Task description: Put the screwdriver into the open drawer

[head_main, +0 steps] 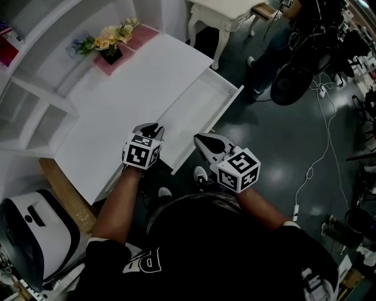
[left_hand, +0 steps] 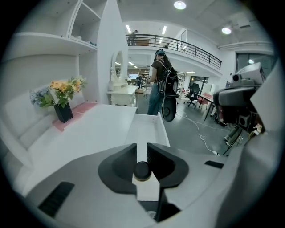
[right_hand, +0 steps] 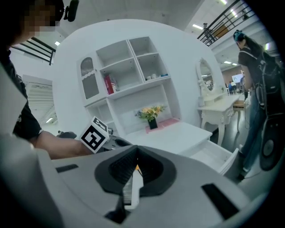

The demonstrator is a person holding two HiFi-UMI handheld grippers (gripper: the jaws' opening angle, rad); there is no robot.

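Flowers (head_main: pixel 110 36) in black pot (head_main: pixel 111 56) on pink mat (head_main: pixel 138 44), far end of counter (head_main: pixel 135 97). Shelves (head_main: pixel 35 111) alongside. White cable (head_main: pixel 309 173) across floor (head_main: pixel 276 132).

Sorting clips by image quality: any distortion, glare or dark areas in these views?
Head view: sharp, white desk nearly washed out, floor dark. Left gripper view: strong fisheye bending, black corners, ceiling lamps glaring. Right gripper view: same fisheye and dark corners, shelves evenly lit.
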